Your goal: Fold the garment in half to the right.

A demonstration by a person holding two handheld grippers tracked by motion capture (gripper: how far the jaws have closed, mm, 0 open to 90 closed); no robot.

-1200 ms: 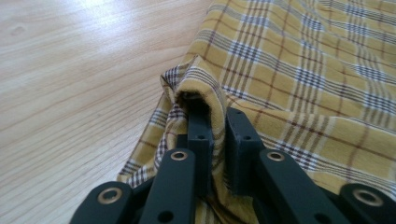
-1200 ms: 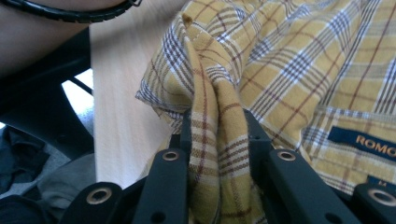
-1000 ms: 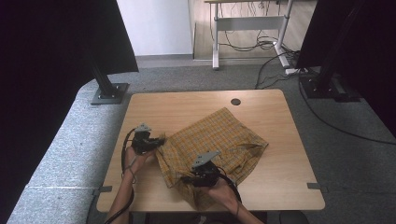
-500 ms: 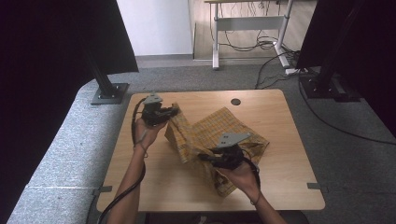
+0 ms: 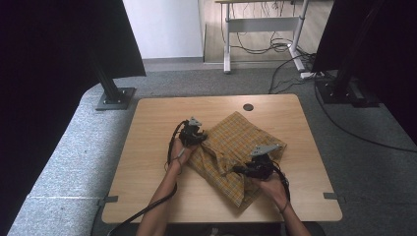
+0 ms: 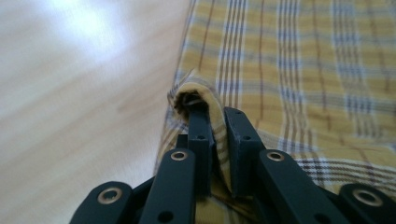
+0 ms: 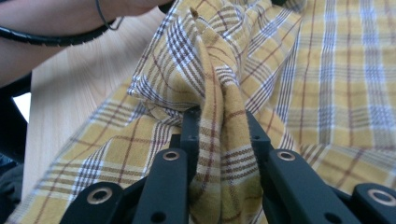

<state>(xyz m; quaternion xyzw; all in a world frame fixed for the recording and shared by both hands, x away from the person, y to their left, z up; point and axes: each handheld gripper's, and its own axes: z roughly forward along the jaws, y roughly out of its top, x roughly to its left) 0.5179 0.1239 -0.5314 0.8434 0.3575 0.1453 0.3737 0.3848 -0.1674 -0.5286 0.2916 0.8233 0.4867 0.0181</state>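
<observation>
A yellow plaid cloth (image 5: pixel 241 135) lies partly folded on the wooden table (image 5: pixel 147 167). My left gripper (image 5: pixel 200 138) is at the cloth's left edge, shut on a small rolled fold of the hem. In the left gripper view the jaws (image 6: pixel 212 114) pinch that fold, with the flat cloth (image 6: pixel 303 70) beyond. My right gripper (image 5: pixel 236 170) sits over the cloth's near part, pointing left and shut on a bunched ridge. The right gripper view shows that ridge squeezed between the jaws (image 7: pixel 219 119), with the rest of the cloth (image 7: pixel 327 70) spread to the right.
A round cable hole (image 5: pixel 248 106) is in the table's far edge. A black stand base (image 5: pixel 115 98) sits on the grey floor at the left. A desk frame with cables (image 5: pixel 285 49) stands behind. The other forearm with its cable (image 7: pixel 46 28) crosses the right gripper view's top left.
Both grippers carried the cloth's near-left edge up, away from the person and to the right, then came down. The cloth is now doubled over itself, farther right on the table.
</observation>
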